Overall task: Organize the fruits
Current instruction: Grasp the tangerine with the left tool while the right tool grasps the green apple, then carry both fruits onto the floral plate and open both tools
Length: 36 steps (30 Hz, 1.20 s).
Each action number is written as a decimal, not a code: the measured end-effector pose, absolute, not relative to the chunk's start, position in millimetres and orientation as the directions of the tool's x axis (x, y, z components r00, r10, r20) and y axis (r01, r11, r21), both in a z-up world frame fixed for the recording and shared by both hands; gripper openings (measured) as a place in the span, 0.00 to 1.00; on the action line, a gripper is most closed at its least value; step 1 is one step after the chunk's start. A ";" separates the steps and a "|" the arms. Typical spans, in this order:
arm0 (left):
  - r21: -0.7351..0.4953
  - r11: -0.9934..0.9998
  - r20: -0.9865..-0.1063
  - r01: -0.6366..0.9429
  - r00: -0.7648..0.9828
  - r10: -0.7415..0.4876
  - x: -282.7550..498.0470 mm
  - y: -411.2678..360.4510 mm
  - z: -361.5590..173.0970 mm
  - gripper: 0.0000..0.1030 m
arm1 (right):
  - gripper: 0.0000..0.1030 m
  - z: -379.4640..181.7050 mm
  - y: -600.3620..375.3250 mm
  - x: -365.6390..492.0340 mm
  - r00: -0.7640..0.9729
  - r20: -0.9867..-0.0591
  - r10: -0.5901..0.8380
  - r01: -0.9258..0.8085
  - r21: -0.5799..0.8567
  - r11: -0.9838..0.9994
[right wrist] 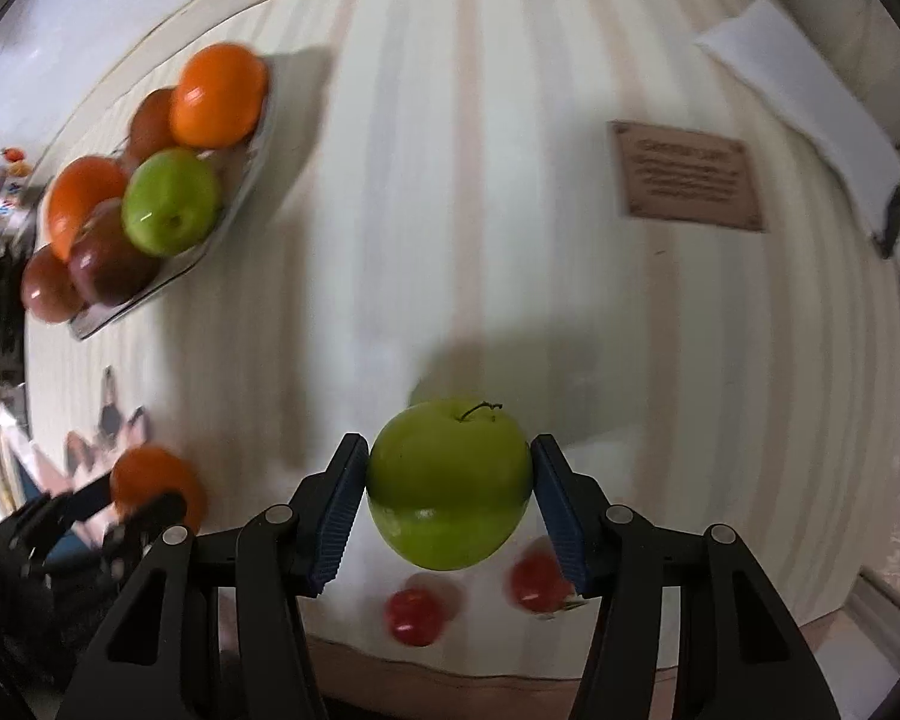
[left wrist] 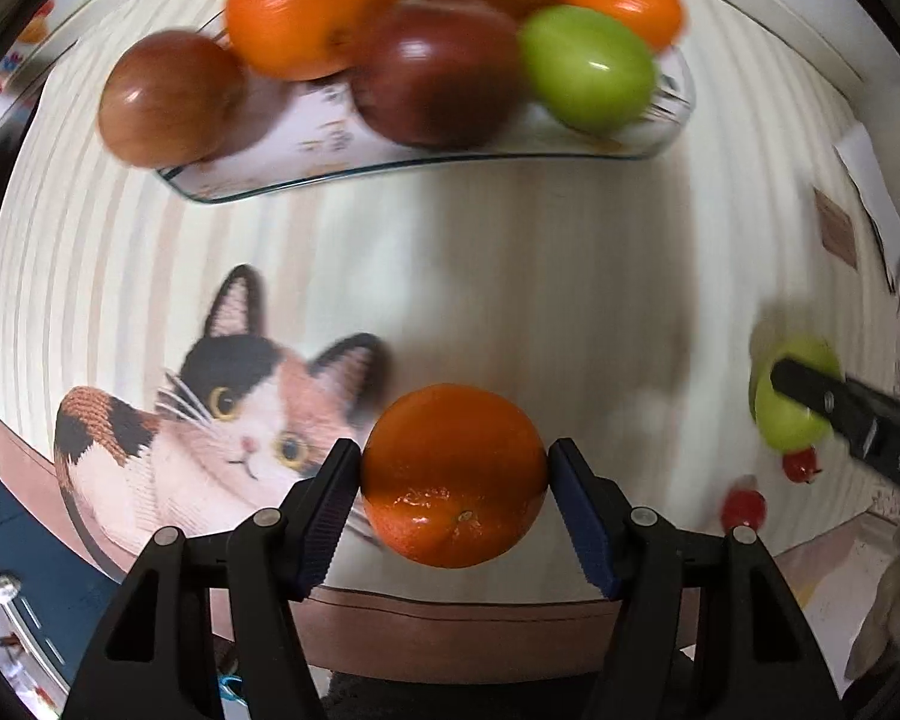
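Observation:
My left gripper (left wrist: 455, 471) is shut on an orange (left wrist: 453, 474) and holds it above the striped cloth; the same orange shows in the right wrist view (right wrist: 150, 480). My right gripper (right wrist: 450, 483) is shut on a green apple (right wrist: 448, 480), also seen at the far right of the left wrist view (left wrist: 789, 399). A glass tray (left wrist: 426, 171) at the far side holds oranges (left wrist: 306, 6), dark red apples (left wrist: 438, 69) and a green apple (left wrist: 588, 66); in the right wrist view the tray (right wrist: 222, 234) lies at the left.
Two small red fruits (right wrist: 414, 609) (right wrist: 537, 579) lie on the cloth below the right gripper. A cat picture (left wrist: 228, 414) is on the cloth at the left. A brown label (right wrist: 687, 177) and white paper (right wrist: 810, 120) lie at the right.

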<state>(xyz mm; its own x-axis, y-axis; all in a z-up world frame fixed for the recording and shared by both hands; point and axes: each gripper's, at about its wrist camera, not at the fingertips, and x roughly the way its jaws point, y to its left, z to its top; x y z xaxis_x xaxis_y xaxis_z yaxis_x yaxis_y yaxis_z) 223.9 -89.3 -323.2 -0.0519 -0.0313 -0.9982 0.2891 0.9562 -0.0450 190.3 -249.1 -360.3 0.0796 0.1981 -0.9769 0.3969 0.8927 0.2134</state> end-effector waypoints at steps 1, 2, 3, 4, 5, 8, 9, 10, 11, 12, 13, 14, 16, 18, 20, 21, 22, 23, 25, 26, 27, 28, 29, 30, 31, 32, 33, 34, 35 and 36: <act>-0.051 0.959 -0.998 0.277 -0.056 -0.037 225.6 -86.7 -323.6 0.61 | 0.57 -361.2 -243.6 191.1 0.080 -0.977 0.200 0.390 0.215 0.895; -0.060 0.961 -0.997 0.271 -0.060 -0.045 226.6 -85.2 -324.2 0.61 | 0.57 -360.9 -238.5 191.6 0.082 -0.979 0.187 0.384 0.205 0.900; -0.067 0.960 -0.997 0.271 -0.064 -0.051 228.6 -84.3 -324.6 0.61 | 0.57 -360.5 -234.3 192.5 0.085 -0.982 0.169 0.376 0.189 0.907; -0.069 0.961 -0.997 0.269 -0.064 -0.053 229.4 -83.1 -324.4 0.61 | 0.57 -360.7 -231.4 193.1 0.086 -0.983 0.161 0.375 0.182 0.909; -0.069 0.961 -0.997 0.268 -0.061 -0.055 229.5 -83.7 -324.2 0.61 | 0.58 -361.1 -230.2 193.6 0.084 -0.984 0.160 0.377 0.180 0.908; -0.078 0.960 -0.997 0.268 -0.047 -0.068 239.2 -79.8 -321.3 0.61 | 0.58 -365.1 -228.8 193.9 0.070 -0.984 0.164 0.388 0.179 0.904; -0.084 0.961 -0.996 0.263 -0.047 -0.074 241.8 -81.3 -322.0 0.61 | 0.58 -365.7 -229.3 193.8 0.068 -0.983 0.171 0.392 0.184 0.902; -0.087 0.962 -0.996 0.258 -0.044 -0.078 243.8 -80.4 -320.9 0.61 | 0.58 -366.7 -232.9 193.4 0.066 -0.982 0.175 0.392 0.187 0.901; -0.087 0.962 -0.996 0.259 -0.041 -0.079 247.6 -78.9 -319.3 0.61 | 0.58 -366.9 -234.0 193.5 0.061 -0.982 0.177 0.390 0.186 0.902; -0.087 0.962 -0.996 0.260 -0.035 -0.081 247.0 -78.5 -318.6 0.61 | 0.58 -367.3 -234.9 192.7 0.055 -0.983 0.174 0.389 0.182 0.903; -0.086 0.961 -0.996 0.264 -0.032 -0.080 253.7 -77.9 -318.0 0.61 | 0.58 -367.7 -234.2 192.3 0.058 -0.984 0.170 0.388 0.179 0.904; -0.084 0.960 -0.996 0.268 -0.030 -0.079 253.8 -77.4 -318.0 0.60 | 0.57 -367.9 -235.0 191.8 0.061 -0.984 0.168 0.388 0.179 0.904; -0.085 0.959 -0.996 0.271 -0.024 -0.082 252.1 -78.5 -316.5 0.60 | 0.57 -368.3 -235.7 190.5 0.066 -0.983 0.169 0.391 0.181 0.902; -0.088 0.957 -0.996 0.278 -0.011 -0.089 254.6 -82.9 -309.4 0.60 | 0.57 -368.2 -236.9 188.1 0.074 -0.979 0.188 0.397 0.202 0.895; -0.092 0.954 -0.995 0.285 0.009 -0.099 250.8 -79.1 -296.9 0.60 | 0.57 -366.1 -237.1 186.5 0.080 -0.977 0.196 0.394 0.212 0.894; -0.096 0.952 -0.994 0.289 0.024 -0.108 248.9 -78.8 -288.3 0.60 | 0.57 -364.4 -234.3 188.1 0.086 -0.976 0.201 0.390 0.219 0.894; -0.102 0.951 -0.993 0.291 0.035 -0.117 249.2 -79.1 -281.6 0.60 | 0.57 -361.7 -233.0 189.5 0.093 -0.974 0.209 0.388 0.228 0.893; -0.107 0.950 -0.991 0.294 0.045 -0.126 248.1 -77.2 -274.4 0.60 | 0.57 -357.8 -231.0 192.0 0.104 -0.970 0.218 0.384 0.241 0.891; -0.118 0.948 -0.987 0.296 0.074 -0.146 251.4 -75.3 -258.1 0.60 | 0.57 -348.4 -227.4 199.5 0.126 -0.964 0.234 0.373 0.265 0.889; -0.124 0.947 -0.984 0.297 0.086 -0.156 253.2 -73.7 -251.3 0.60 | 0.57 -342.8 -225.9 204.6 0.139 -0.961 0.240 0.365 0.275 0.889; -0.131 0.947 -0.981 0.294 0.101 -0.167 256.9 -70.6 -242.7 0.60 | 0.57 -335.9 -224.2 211.5 0.156 -0.956 0.248 0.355 0.288 0.889; -0.135 0.947 -0.979 0.290 0.110 -0.173 260.4 -68.4 -236.7 0.60 | 0.57 -329.6 -223.1 218.3 0.170 -0.952 0.254 0.346 0.299 0.889; -0.141 0.948 -0.976 0.286 0.118 -0.181 262.4 -64.1 -233.9 0.60 | 0.57 -322.5 -222.0 226.5 0.185 -0.947 0.261 0.336 0.311 0.889; -0.148 0.949 -0.974 0.280 0.128 -0.189 268.1 -60.9 -226.4 0.60 | 0.57 -316.5 -220.8 232.8 0.197 -0.944 0.266 0.326 0.319 0.890; -0.151 0.950 -0.972 0.274 0.136 -0.193 274.2 -58.5 -221.1 0.60 | 0.57 -309.3 -220.1 241.3 0.210 -0.940 0.270 0.315 0.327 0.891; -0.155 0.951 -0.970 0.267 0.141 -0.198 285.9 -53.7 -218.6 0.60 | 0.57 -301.9 -218.4 252.4 0.225 -0.935 0.275 0.301 0.335 0.893; -0.161 0.952 -0.968 0.261 0.147 -0.204 293.3 -49.2 -215.9 0.60 | 0.57 -296.9 -216.9 261.4 0.234 -0.932 0.277 0.290 0.339 0.895; -0.166 0.953 -0.967 0.252 0.150 -0.208 300.9 -46.1 -212.8 0.60 | 0.57 -290.7 -215.5 270.4 0.245 -0.928 0.280 0.280 0.344 0.896; -0.170 0.955 -0.965 0.243 0.157 -0.212 308.3 -43.0 -210.1 0.60 | 0.57 -285.0 -213.2 283.1 0.258 -0.923 0.285 0.265 0.351 0.898; -0.177 0.956 -0.963 0.232 0.158 -0.217 316.2 -40.5 -207.4 0.60 | 0.57 -281.9 -211.1 292.1 0.265 -0.921 0.285 0.254 0.352 0.901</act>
